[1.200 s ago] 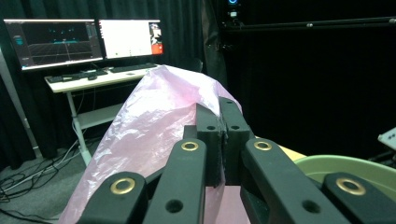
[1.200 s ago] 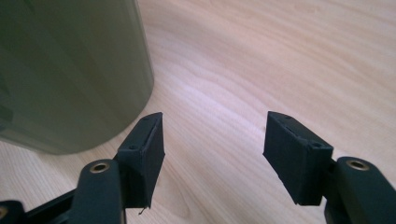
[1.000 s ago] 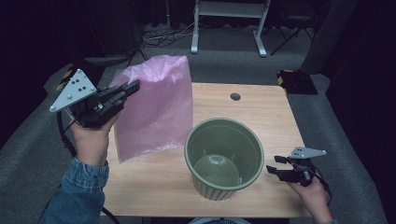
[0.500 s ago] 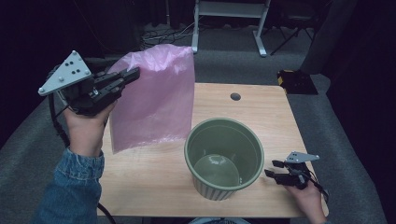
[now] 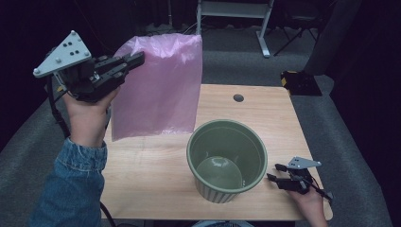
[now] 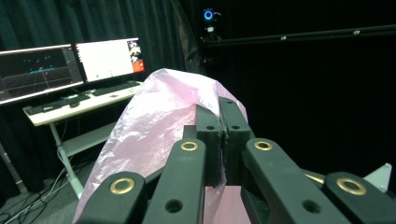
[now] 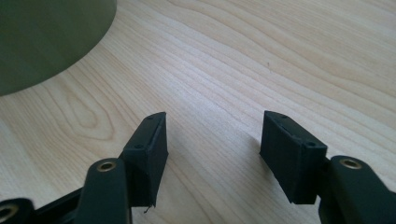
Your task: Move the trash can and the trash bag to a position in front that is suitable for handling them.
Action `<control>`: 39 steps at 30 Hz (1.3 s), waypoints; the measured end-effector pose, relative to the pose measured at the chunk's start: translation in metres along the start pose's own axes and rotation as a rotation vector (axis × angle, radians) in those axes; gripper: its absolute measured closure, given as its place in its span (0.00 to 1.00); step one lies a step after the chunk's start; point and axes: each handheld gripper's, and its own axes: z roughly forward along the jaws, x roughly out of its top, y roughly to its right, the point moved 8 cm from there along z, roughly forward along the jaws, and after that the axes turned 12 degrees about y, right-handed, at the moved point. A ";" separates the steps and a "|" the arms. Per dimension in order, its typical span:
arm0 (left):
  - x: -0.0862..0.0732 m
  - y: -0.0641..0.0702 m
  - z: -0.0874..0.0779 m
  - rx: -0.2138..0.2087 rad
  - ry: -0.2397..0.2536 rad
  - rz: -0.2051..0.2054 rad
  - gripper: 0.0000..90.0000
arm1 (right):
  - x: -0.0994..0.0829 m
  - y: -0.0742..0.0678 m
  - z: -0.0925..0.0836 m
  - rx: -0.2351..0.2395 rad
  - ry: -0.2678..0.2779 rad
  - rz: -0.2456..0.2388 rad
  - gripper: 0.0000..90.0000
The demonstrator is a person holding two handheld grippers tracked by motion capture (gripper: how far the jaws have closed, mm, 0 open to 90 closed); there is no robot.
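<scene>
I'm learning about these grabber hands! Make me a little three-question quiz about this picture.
1. True or false: the left gripper is shut on the pink bag.
2. What is between the right gripper's open jaws? A) the bag B) nothing C) the pot's rim
3. Fill in: the green pot stands on the wooden ____.

Key:
1. True; its jaws pinch the bag's top edge.
2. B; it sits beside the pot, over the table.
3. Table.
</scene>
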 end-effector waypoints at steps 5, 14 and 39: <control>0.009 0.004 0.013 -0.021 0.016 -0.017 0.98 | -0.001 0.003 0.001 -0.009 0.032 -0.017 0.38; 0.006 0.028 0.032 -0.092 0.033 -0.043 0.98 | -0.002 0.004 0.001 -0.005 0.028 -0.004 0.37; -0.034 0.114 0.097 -0.297 -0.006 -0.092 0.97 | -0.002 0.003 0.001 -0.005 0.029 -0.003 0.37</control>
